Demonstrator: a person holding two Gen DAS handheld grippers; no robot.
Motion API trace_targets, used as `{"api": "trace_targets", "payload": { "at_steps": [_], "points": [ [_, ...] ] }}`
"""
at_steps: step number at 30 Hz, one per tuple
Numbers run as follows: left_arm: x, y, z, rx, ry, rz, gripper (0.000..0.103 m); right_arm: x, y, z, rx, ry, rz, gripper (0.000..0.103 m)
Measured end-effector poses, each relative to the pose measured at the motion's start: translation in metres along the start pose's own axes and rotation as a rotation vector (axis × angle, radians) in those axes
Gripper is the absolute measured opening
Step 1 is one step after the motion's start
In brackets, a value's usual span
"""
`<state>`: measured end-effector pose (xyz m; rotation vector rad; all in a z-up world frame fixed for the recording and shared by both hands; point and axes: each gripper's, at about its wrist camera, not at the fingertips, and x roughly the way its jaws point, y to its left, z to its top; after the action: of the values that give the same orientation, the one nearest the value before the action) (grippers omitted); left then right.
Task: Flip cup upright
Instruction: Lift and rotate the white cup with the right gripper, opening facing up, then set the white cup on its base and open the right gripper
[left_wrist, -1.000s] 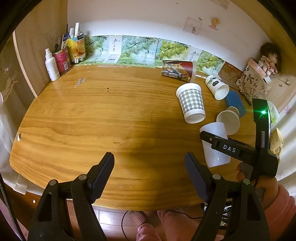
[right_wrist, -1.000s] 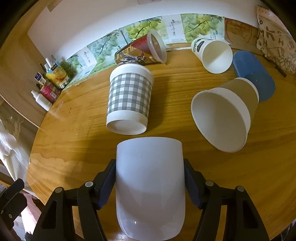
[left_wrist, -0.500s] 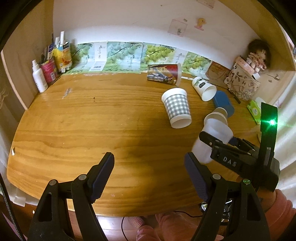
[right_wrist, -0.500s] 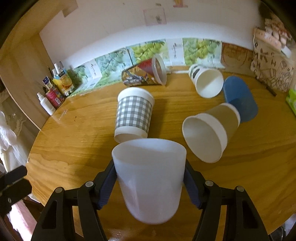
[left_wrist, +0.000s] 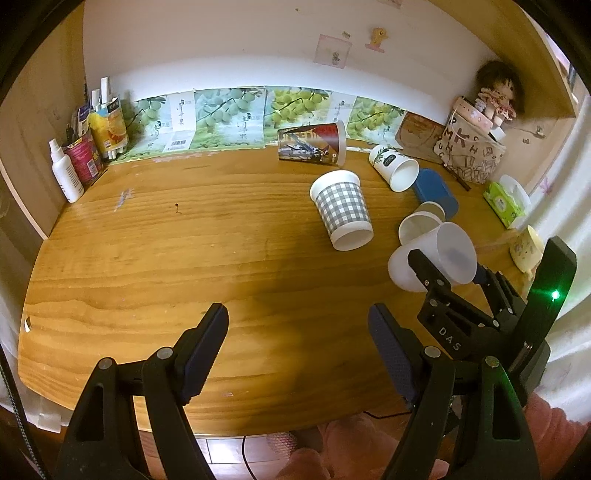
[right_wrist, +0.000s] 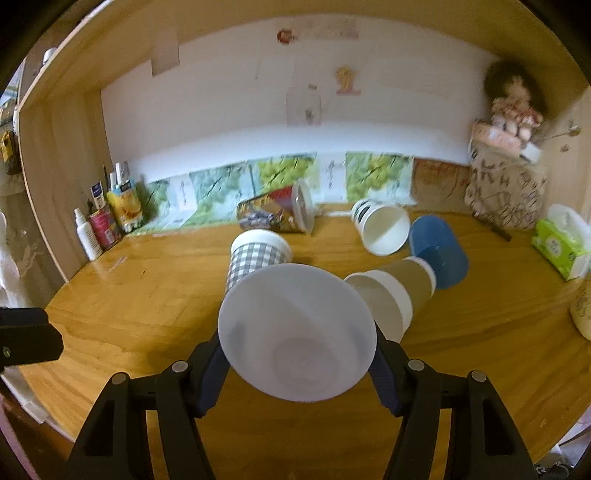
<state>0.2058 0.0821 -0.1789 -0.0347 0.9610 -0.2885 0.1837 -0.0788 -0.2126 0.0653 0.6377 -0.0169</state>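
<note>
My right gripper (right_wrist: 297, 363) is shut on a plain white plastic cup (right_wrist: 297, 332) and holds it above the wooden table (right_wrist: 147, 302), tilted with its open mouth toward the camera. In the left wrist view the same white cup (left_wrist: 432, 264) is in the right gripper (left_wrist: 448, 275) at the right side, mouth turned up and to the right. My left gripper (left_wrist: 297, 339) is open and empty over the table's front edge.
A grey checked cup (left_wrist: 343, 214) stands upside down at centre. A tan paper cup (right_wrist: 395, 291), a blue cup (right_wrist: 437, 254), a white printed cup (right_wrist: 382, 229) and a picture cup (right_wrist: 277, 216) lie on their sides behind. Bottles (left_wrist: 66, 173) at far left; tissue pack (left_wrist: 504, 203) at right.
The right gripper has lifted the white cup off the table and rotated it from upside down to mouth toward the camera. The left gripper stays open and has drawn back a little.
</note>
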Motion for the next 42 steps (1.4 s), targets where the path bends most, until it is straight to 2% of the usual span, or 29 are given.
{"api": "trace_targets", "payload": {
  "at_steps": [8,15,32,42],
  "points": [
    [0.001,0.000,-0.004,0.016,-0.005,0.013,0.081,-0.001,0.004,-0.016,-0.010,-0.107,-0.061,0.067],
    [-0.001,-0.001,-0.005,0.016,-0.006,0.009,0.081,0.007,0.005,-0.018,0.001,-0.129,-0.070,0.067],
    [-0.015,-0.005,-0.018,0.020,-0.022,0.012,0.081,0.001,0.016,-0.035,-0.078,-0.145,-0.084,0.067],
    [-0.031,-0.014,-0.022,0.036,-0.039,-0.022,0.081,-0.013,0.021,-0.039,-0.123,-0.074,-0.069,0.067]
  ]
}}
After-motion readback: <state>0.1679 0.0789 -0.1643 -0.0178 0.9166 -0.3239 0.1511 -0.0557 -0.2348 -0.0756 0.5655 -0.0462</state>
